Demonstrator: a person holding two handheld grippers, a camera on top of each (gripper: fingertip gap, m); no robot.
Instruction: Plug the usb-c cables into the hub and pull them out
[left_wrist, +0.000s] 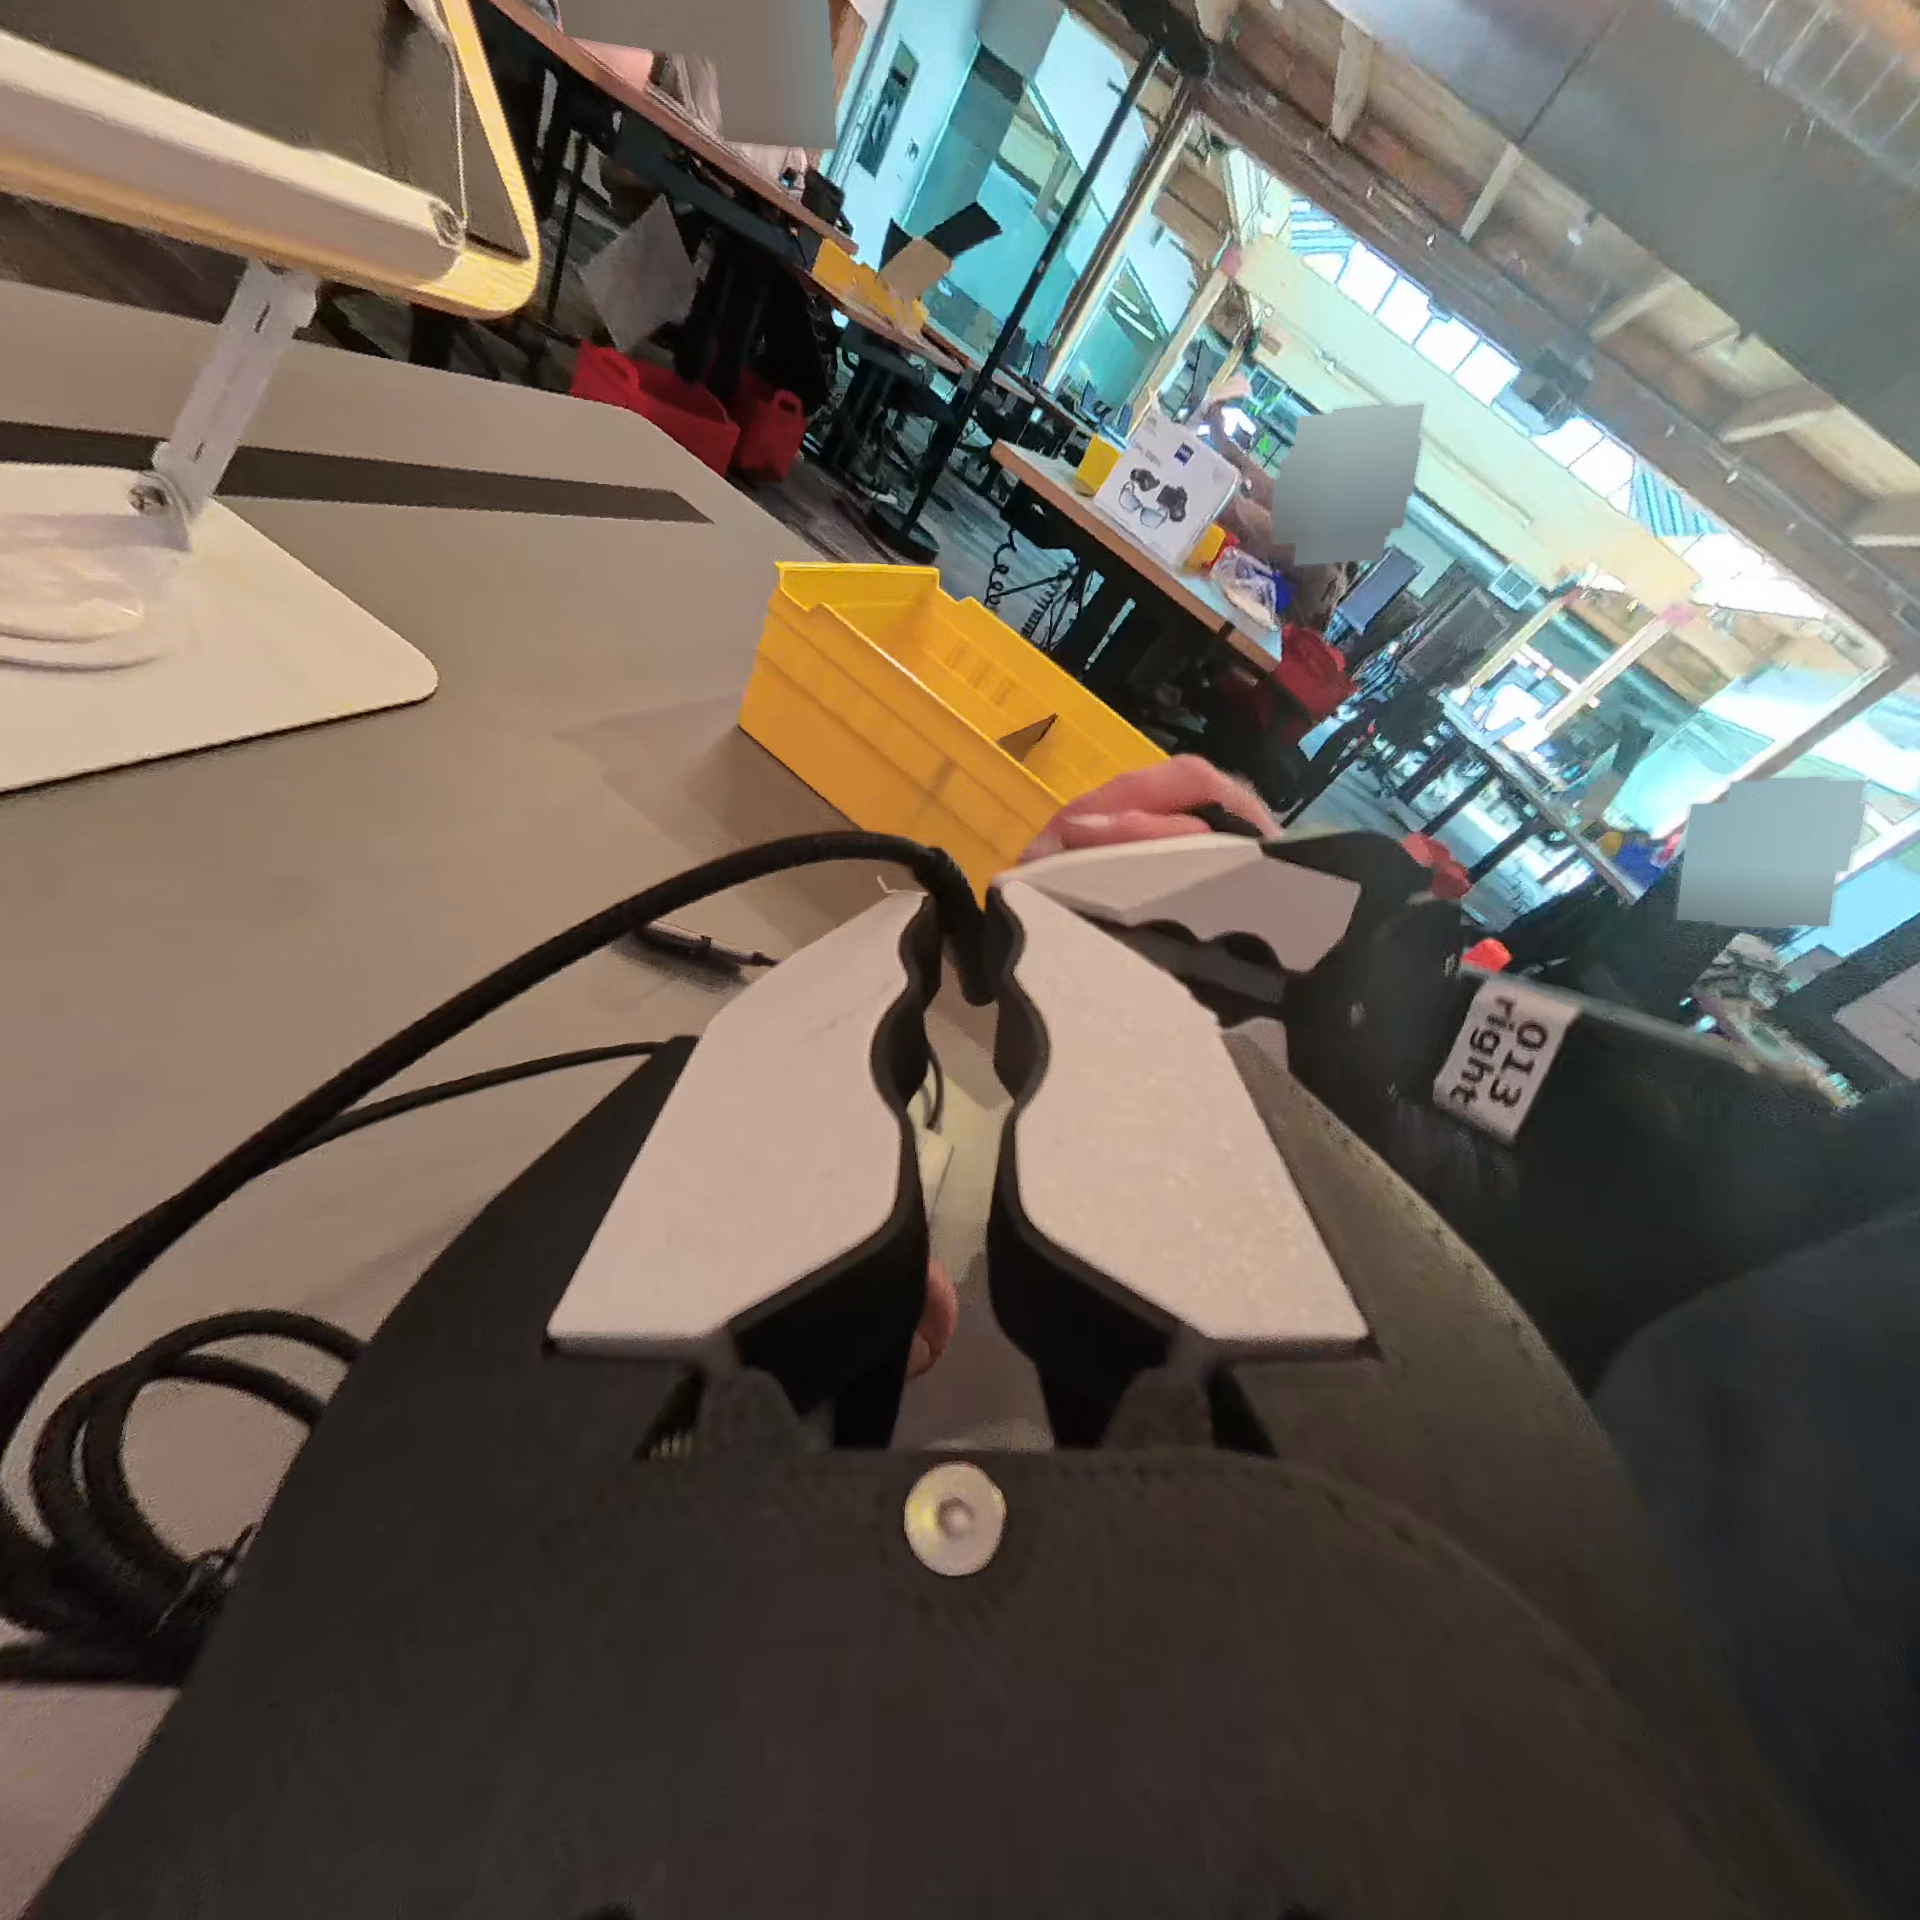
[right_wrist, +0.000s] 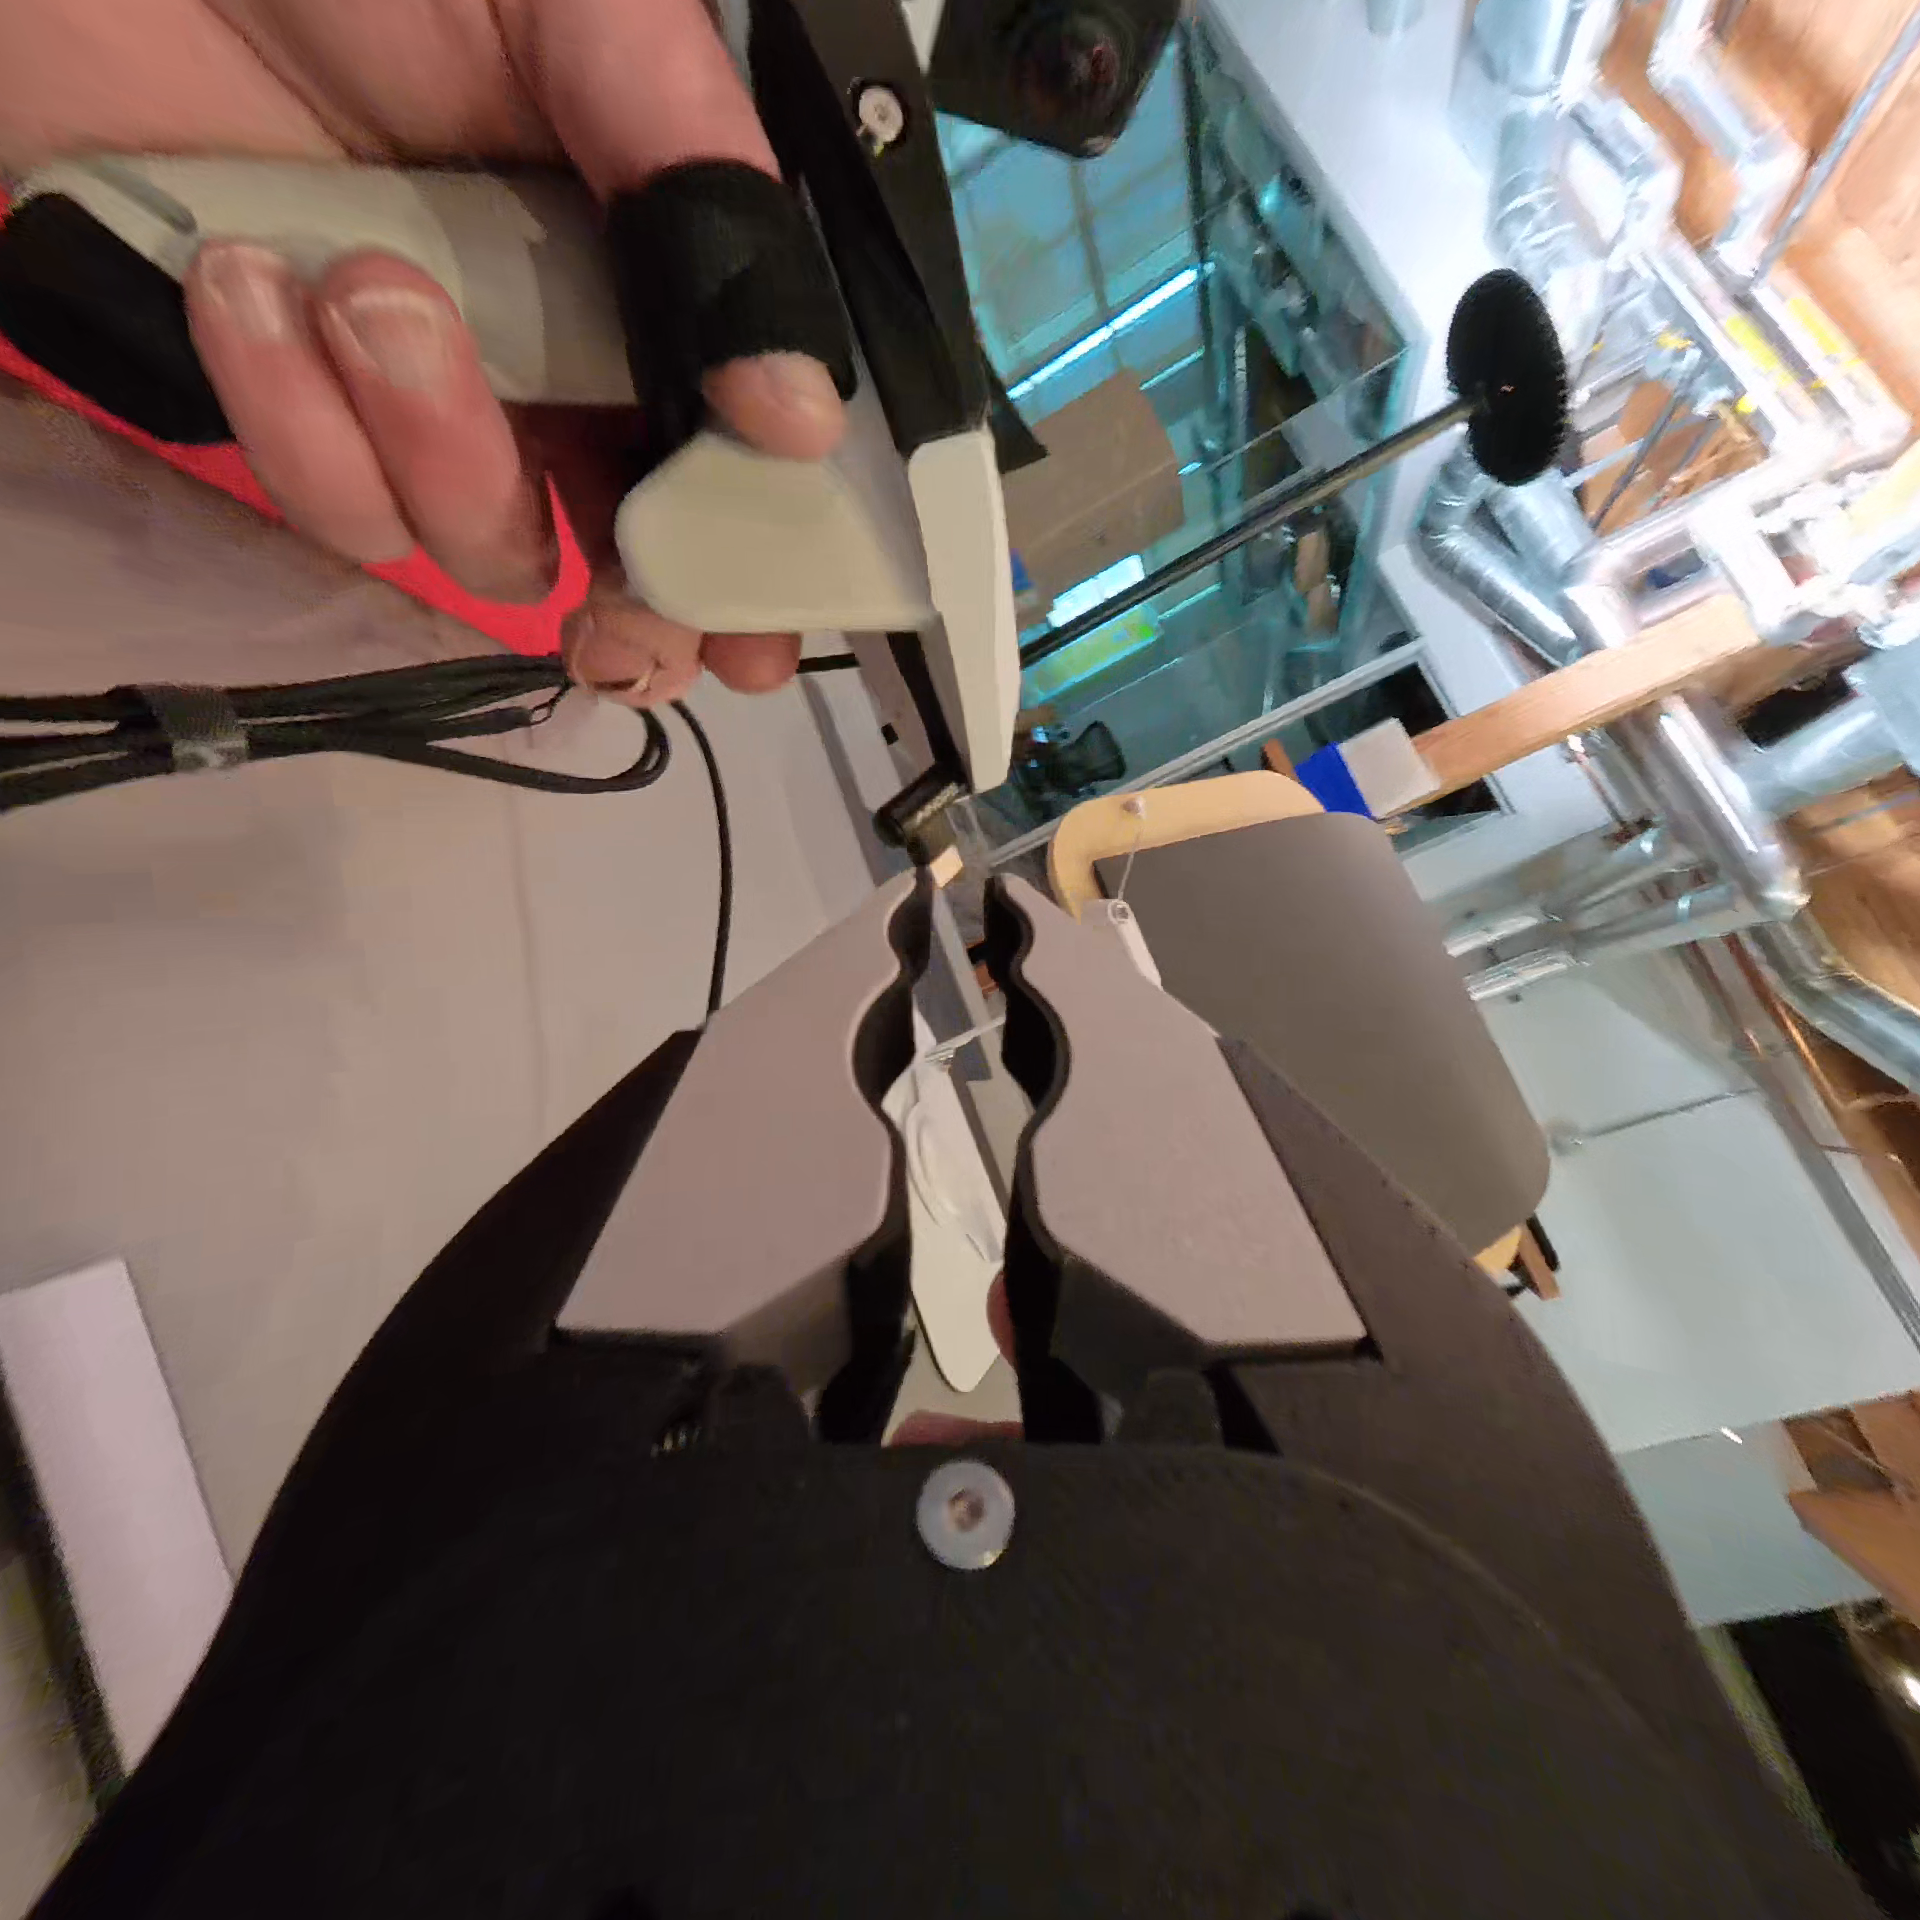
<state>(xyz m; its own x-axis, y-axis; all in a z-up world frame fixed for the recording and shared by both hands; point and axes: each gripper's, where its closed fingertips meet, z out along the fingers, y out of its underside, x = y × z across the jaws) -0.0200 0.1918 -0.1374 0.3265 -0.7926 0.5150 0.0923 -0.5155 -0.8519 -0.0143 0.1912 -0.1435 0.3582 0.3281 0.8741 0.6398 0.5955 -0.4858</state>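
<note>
Two claws meet at frame centre, above the bench. Left claw clamped on cable just behind its plug; plug axis runs roughly upper left to lower right in right view, tip toward right claw, which looks nearly together, holding nothing visible. Hub not seen. Risk: cable twists in the grip, plug misaligns.

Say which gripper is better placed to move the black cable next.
Probably the left gripper: its jaws are shut on the black cable just behind the plug. The right gripper sits tip to tip with it, and whether it holds anything is unclear.
</note>
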